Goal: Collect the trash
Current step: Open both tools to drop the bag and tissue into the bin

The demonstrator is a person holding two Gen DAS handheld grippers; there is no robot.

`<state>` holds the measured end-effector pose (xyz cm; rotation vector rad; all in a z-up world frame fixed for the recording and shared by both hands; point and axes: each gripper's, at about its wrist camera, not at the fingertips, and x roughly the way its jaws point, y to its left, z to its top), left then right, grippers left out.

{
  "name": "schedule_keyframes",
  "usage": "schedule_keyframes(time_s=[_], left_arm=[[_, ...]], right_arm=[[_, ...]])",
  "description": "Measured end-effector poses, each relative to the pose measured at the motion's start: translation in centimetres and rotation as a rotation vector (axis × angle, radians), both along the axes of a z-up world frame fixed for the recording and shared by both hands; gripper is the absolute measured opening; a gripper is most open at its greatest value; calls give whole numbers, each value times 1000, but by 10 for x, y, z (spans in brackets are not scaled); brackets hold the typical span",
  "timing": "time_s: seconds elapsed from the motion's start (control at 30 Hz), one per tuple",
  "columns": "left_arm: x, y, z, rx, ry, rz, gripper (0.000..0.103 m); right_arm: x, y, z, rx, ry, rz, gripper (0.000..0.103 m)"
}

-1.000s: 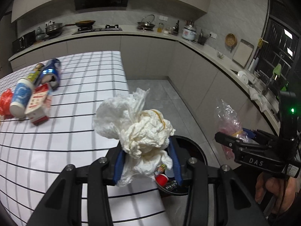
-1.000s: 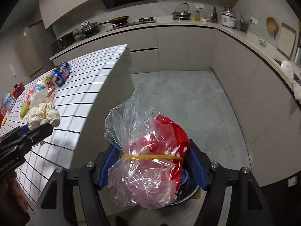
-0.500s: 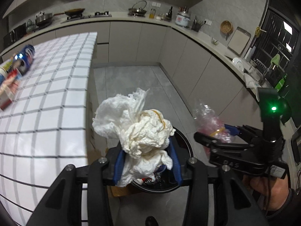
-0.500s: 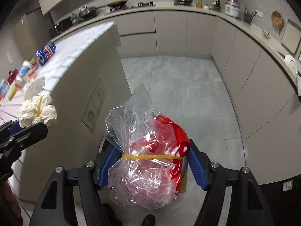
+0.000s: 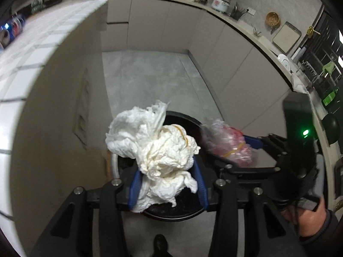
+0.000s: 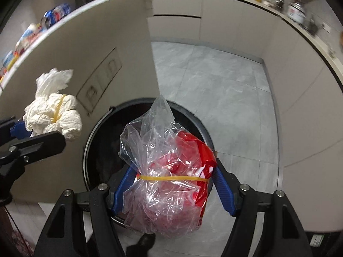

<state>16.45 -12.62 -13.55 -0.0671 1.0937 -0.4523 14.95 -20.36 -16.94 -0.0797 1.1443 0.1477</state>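
A crumpled white paper wad (image 5: 163,150) with a yellow rubber band sits between the blue pads of my left gripper (image 5: 168,189), whose jaws are opening; the wad still touches both pads. It hangs over the round black trash bin (image 5: 184,116) on the floor. My right gripper (image 6: 171,184) is shut on a clear plastic bag (image 6: 169,175) with red wrapping inside and a yellow band, above the bin's rim (image 6: 94,141). In the right wrist view the paper wad (image 6: 53,115) and left gripper (image 6: 34,132) are at the left, beside the bin's edge.
The island's beige side panel (image 6: 100,49) rises just left of the bin, with cans and cartons (image 6: 53,15) on its tiled top. Kitchen cabinets (image 5: 235,60) line the back and right. Grey floor (image 6: 214,90) lies beyond. A hand (image 5: 310,220) holds the right gripper, and a shoe (image 5: 160,242) shows below.
Both grippers have come down off the counter's edge to just above the bin, still carrying the paper wad and the plastic bag. The bin now looks much larger beneath them.
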Motion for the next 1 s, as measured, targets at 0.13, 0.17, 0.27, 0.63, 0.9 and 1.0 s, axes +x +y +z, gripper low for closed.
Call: schedule_keyframes(time_s=[0.13,0.17,0.27,0.63,0.9,1.0], left_arm=[[-3,10,11,7,-39,93,88],[-4,12,16,20,-50,101,88],[-6,15,29,43,-82,112,88],[-18,8,60,96,-172,144,92],[-15,10,82,93,-224,174,93],[-13,14,90,86,-242,187,93]], right_arm=[[11,4,-34,-29,63,91,98],[11,4,-37,-27,70,94,99],[11,-4,-41,-4,75,61,99],[4,-27,0,9,36,-116,99],[7,-46,69,23,-77,-217,100],[8,-41,93,12,-120,-206,100]])
